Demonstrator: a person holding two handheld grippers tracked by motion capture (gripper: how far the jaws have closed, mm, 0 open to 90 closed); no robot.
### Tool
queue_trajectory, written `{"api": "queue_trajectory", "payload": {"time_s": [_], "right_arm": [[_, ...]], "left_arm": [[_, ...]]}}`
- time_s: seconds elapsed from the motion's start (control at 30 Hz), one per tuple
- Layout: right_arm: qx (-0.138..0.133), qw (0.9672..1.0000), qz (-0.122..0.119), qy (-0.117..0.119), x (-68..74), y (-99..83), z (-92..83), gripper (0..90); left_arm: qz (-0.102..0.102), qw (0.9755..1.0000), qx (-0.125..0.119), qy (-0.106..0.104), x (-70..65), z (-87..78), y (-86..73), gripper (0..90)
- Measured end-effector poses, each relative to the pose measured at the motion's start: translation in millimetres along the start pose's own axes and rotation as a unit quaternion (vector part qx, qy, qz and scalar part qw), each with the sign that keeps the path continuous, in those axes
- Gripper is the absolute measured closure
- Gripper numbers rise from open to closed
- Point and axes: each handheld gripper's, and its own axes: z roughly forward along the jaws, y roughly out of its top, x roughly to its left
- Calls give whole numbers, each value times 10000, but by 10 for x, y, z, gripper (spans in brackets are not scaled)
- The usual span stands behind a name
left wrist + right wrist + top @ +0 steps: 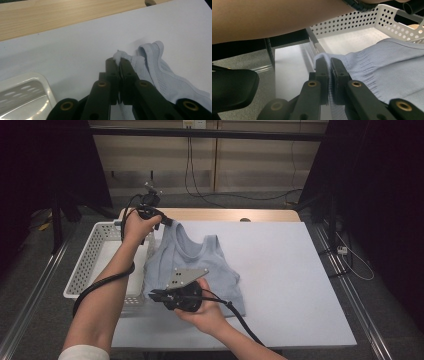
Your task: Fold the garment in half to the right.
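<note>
Your basket [95, 255] sits at about 9 o'clock on the table [280, 270], and the top [200, 270], a pale blue sleeveless one, lies flat just right of it, its left edge touching or overlapping the basket's near wall. Expect the top to be light, limp and a little stretchy: it looks ribbed in the body and mesh-like at the strap, so it will sag and fold wherever you do not support it, and it should slide easily on the smooth white sheet. It is not fragile, but a thin pinch of knit can creep out of the pads, so bite on the doubled edges, the strap seam and the hem corner, rather than on single cloth. Your left gripper [167, 222], at about 11 o'clock of the top, already does that: in the left gripper view its jaws stand nearly together with a tuft of the shoulder strap [119, 55] squeezed between the tips. Your right gripper [155, 295], at about 7 o'clock of the top, near its lower left corner, is likewise clamped tight; in the right gripper view the ribbed hem [323, 58] runs between the pads and curls over the left one. With both holds on the left side, the right half will probably hang and trail once you lift.
</note>
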Motion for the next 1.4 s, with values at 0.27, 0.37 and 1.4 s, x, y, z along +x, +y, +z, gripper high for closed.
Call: {"api": "queue_trajectory", "payload": {"time_s": [0.27, 0.37, 1.4], "right_arm": [[-32, 10000, -26, 24, 34, 44, 33, 864], [-50, 10000, -25, 34, 42, 52, 45, 864], [-127, 9999, -28, 62, 84, 108, 138, 864]], "left_arm": [[-59, 10000, -31, 41, 47, -66, -10, 875], [-77, 9999, -38, 54, 64, -93, -13, 875], [-152, 9999, -32, 58, 179, -178, -37, 875]]}}
